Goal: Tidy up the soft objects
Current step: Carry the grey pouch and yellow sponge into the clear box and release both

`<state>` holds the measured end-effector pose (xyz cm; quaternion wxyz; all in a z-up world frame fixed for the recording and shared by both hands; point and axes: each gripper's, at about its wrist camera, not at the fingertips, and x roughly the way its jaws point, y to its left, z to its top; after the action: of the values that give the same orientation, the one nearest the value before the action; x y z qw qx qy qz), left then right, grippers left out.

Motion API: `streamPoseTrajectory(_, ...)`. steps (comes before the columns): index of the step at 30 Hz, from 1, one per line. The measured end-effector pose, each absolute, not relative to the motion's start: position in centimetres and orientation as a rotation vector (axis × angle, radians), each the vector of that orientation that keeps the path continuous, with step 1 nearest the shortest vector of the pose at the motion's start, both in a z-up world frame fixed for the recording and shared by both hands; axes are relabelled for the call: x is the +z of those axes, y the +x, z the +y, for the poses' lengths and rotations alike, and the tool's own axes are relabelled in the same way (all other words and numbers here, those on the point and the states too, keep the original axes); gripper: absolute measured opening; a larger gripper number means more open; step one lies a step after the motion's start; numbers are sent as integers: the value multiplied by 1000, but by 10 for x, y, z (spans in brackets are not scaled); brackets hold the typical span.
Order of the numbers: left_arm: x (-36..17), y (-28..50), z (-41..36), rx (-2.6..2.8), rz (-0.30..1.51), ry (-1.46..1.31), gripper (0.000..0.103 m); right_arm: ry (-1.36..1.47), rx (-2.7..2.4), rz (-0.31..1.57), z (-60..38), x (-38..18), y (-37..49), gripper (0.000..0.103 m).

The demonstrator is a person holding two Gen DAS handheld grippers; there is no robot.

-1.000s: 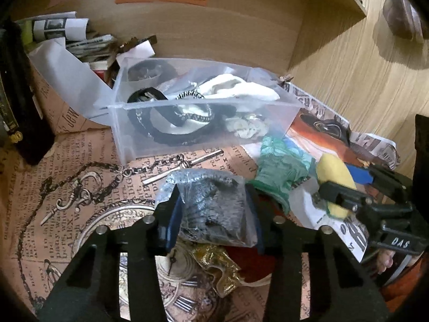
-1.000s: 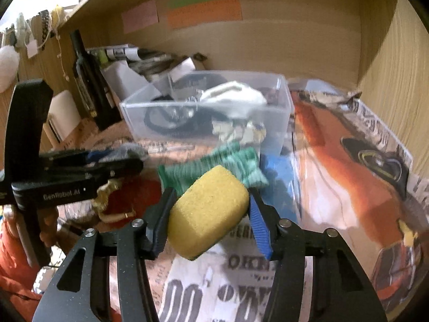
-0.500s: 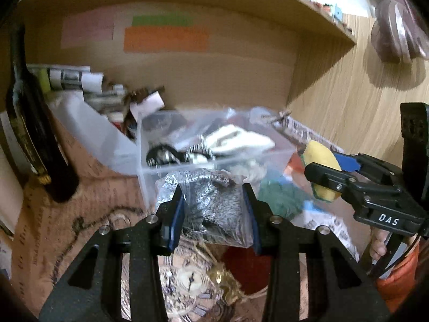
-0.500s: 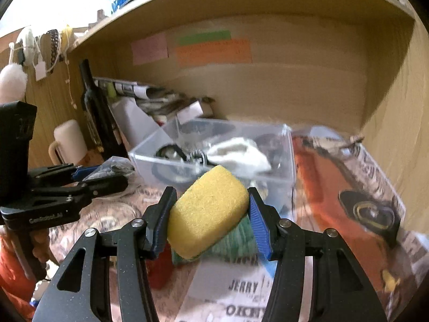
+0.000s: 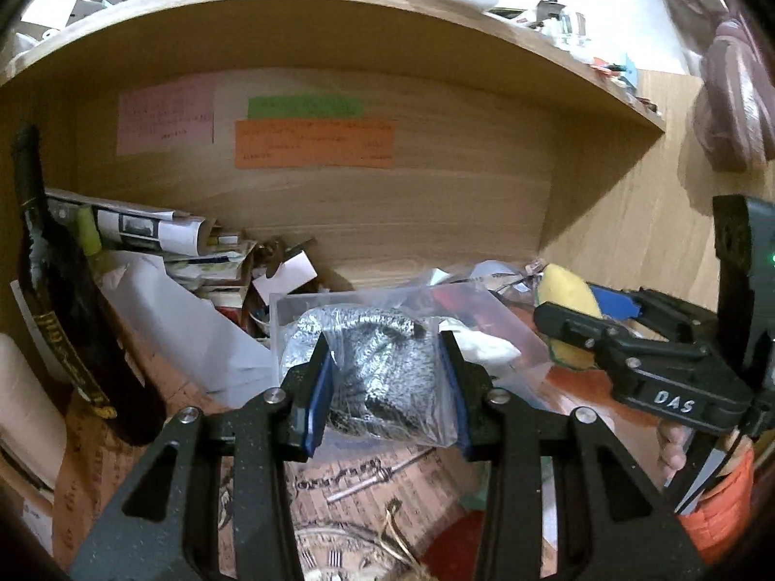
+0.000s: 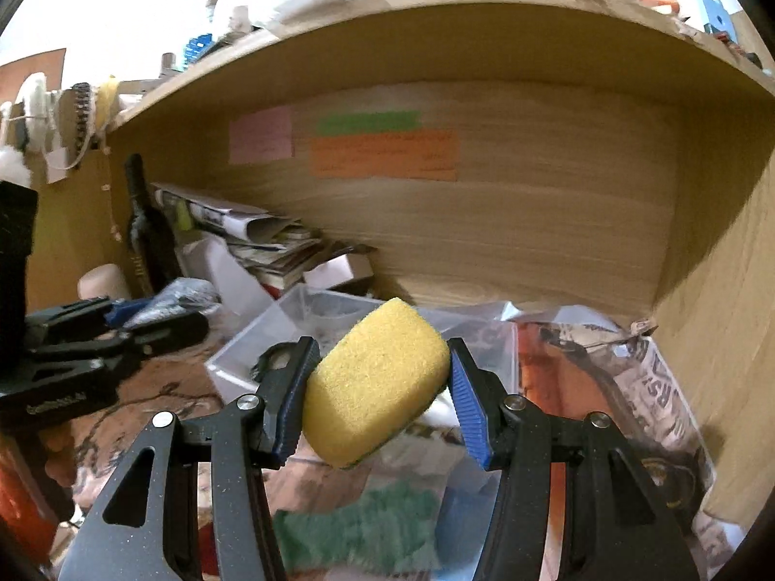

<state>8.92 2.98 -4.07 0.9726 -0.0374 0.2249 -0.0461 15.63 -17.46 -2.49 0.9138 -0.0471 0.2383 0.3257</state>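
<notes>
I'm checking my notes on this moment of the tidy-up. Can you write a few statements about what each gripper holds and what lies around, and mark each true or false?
1. The right gripper is shut on a yellow sponge. True.
2. The left gripper holds a green cloth. False: its jaws clamp a clear bag of grey knit fabric.
3. A dark glass bottle stands upright at the left of the shelf. True.
4. The clear plastic bin holds nothing. False: a white item and dark items lie in it.
5. An orange paper note is stuck on the back wall below a green one. True.
6. The sponge rests on the table. False: it is held up between the jaws.
</notes>
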Motion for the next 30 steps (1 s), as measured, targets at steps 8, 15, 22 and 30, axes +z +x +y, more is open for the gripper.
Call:
streamPoseTrajectory(8,-57,128,37,-93,536,-80,41,-122,662,585,-160,-51,193,50)
streamPoseTrajectory(15,-81,156,39,-101,619,-94,41,-157,656,650,-146,-70,210,50)
streamPoseTrajectory(22,-101,175,33,-119,673,-89,41,-181,653,692,-143,-79,219,50)
streamPoseTrajectory(30,-110,183,31,-114,707,-81,43,-221,649,732,-138,-89,221,52)
